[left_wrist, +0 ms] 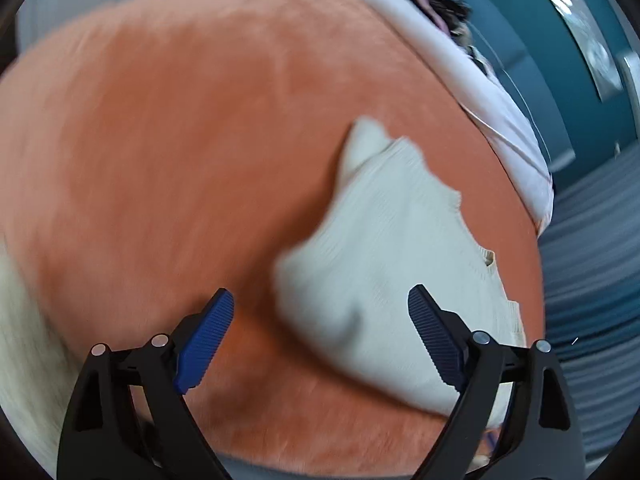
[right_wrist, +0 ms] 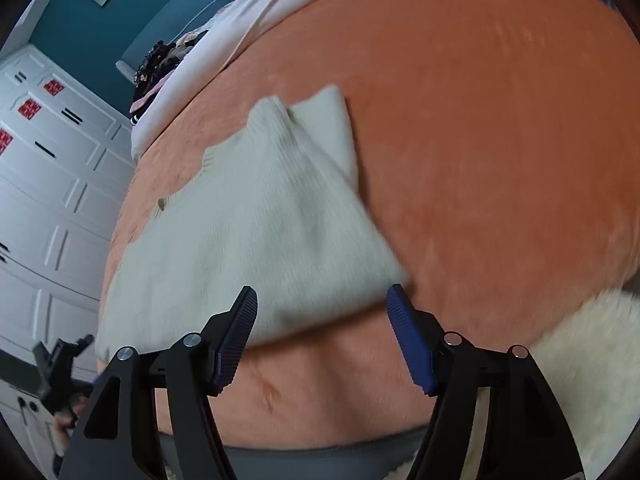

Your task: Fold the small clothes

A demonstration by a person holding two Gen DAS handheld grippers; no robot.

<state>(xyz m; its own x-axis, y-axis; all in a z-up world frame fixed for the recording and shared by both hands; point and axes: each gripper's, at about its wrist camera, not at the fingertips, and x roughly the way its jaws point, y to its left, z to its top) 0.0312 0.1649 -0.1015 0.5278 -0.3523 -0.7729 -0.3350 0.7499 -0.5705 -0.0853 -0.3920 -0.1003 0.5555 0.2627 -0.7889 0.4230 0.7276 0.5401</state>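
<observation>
A home bedroom. An orange fleece blanket (right_wrist: 500,120) covers the bed; beyond its far edge lies a white sheet (right_wrist: 224,36) with dark clothes (right_wrist: 156,64) heaped beside it, before a teal wall (right_wrist: 80,20), and white panelled wardrobe doors (right_wrist: 48,184) stand alongside.

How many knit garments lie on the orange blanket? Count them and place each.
1: a cream sweater, partly folded, just ahead of both open grippers. Fluffy white fabric at the blanket edge may hide more.
</observation>
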